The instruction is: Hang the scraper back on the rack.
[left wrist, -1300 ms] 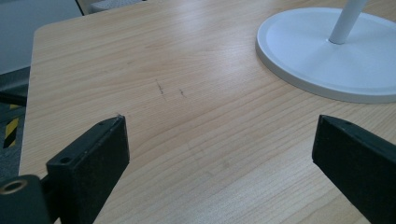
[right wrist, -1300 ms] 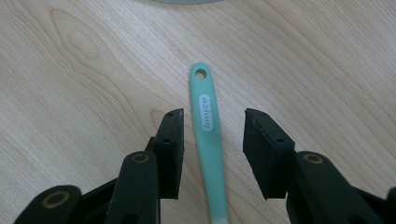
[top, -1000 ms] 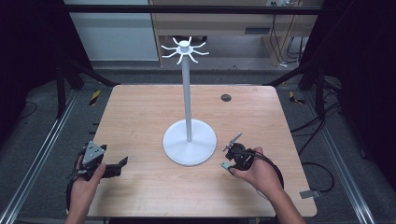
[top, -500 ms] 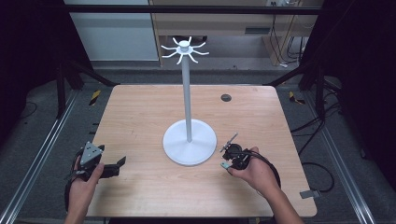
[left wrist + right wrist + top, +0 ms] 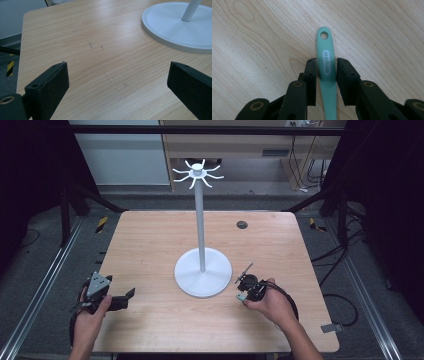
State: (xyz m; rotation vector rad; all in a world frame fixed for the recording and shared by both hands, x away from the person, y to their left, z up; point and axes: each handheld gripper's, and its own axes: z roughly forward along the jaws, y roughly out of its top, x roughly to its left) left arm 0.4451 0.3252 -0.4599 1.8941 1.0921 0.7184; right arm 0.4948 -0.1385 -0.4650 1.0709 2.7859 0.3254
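Since a second ago the left gripper (image 5: 131, 293) has drifted slightly toward the near-left corner of the table (image 5: 150, 245), while the right gripper (image 5: 241, 290) has barely shifted beside the stand's base.

In the high view, the left gripper sits at about 8 o'clock from the white stand (image 5: 202, 270), well apart from it, held in the person's left hand (image 5: 90, 317). Its own view shows the two black jaws spread wide with bare wood between them, and the stand's round base (image 5: 180, 30) off at 1 o'clock.

The stand rises from the middle of the table, its pole topped by a ring of curved hooks (image 5: 198, 172). A small dark grommet (image 5: 242, 224) lies at roughly 2 o'clock from the base.

The right gripper sits at 4 o'clock from the base, just beside its rim, held by the right hand (image 5: 272, 302). In the right gripper view its jaws are closed narrowly on a teal handle (image 5: 326, 62), which runs between the pads toward 12 o'clock, its holed tip (image 5: 323, 36) protruding beyond them over the wood.
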